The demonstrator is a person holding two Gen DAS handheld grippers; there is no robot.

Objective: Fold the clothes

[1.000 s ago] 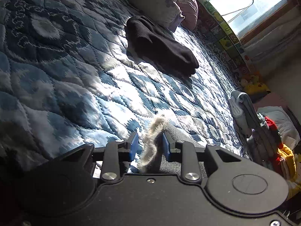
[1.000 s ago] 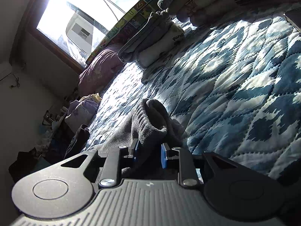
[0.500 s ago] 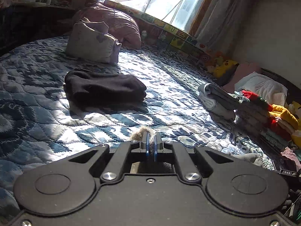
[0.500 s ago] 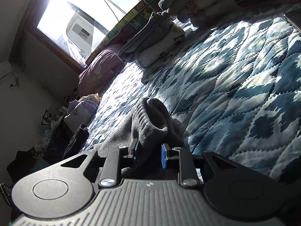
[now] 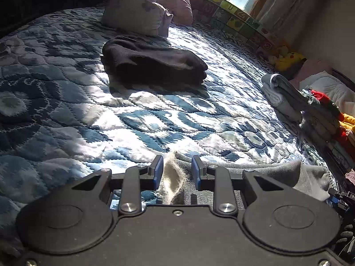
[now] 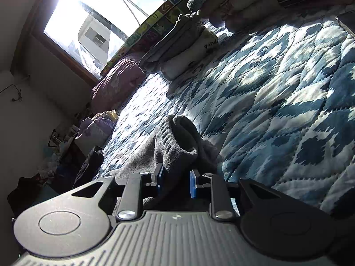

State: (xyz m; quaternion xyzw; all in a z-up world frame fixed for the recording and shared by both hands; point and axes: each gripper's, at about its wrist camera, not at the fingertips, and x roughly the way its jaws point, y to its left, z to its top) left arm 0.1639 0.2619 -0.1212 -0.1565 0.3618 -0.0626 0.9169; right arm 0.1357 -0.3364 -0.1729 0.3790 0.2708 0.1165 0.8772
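quilt point(image 5: 155, 119): blue-white ikat (quilted) | garment point(image 6: 175, 141): grey | folded clothing point(image 5: 153, 62): black | pillow point(image 5: 175, 2): mauve

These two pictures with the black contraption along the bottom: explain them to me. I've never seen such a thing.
That black shape is a hand-held gripper; a person holds one in each hand, and each carries a camera looking forward along its two blue-padded fingers. So one picture is the left gripper's view, the other the right's.

Both look over a bed with a blue patterned quilt. On it lie a folded black garment, pillows near the window, and a pile of folded clothes at the side.

The left gripper stands open around the fuzzy edge of a grey garment. The right gripper is open too, with a bunched end of the same grey cloth between its fingers.
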